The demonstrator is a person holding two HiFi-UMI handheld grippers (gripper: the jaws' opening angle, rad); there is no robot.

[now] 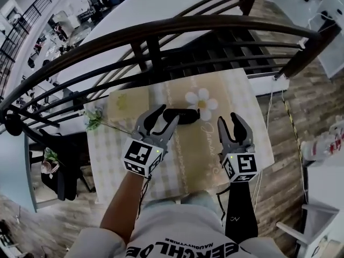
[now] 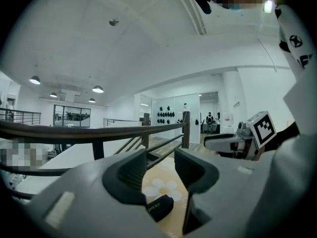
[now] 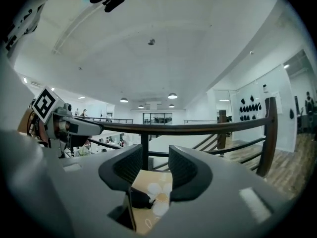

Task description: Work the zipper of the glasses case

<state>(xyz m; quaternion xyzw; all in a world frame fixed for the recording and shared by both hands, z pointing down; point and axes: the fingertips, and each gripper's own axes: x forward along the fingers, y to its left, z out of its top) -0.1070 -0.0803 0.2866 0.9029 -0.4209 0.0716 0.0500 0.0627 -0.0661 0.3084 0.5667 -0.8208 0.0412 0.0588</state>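
Fingers (image 2: 130, 175) on the left gripper (image 1: 165, 117) and the right gripper (image 1: 228, 120) are wide apart and hold nothing. Both hang over the tan surface (image 1: 236, 90). The black glasses case (image 1: 185, 115) lies there, by the left gripper's tips, beside a white flower (image 1: 202, 102).

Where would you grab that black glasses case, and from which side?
Likely across its narrow width at the left end, left gripper coming from the person's side: the glasses case lies flat, lengthwise across the table, that end just ahead of the open jaws.
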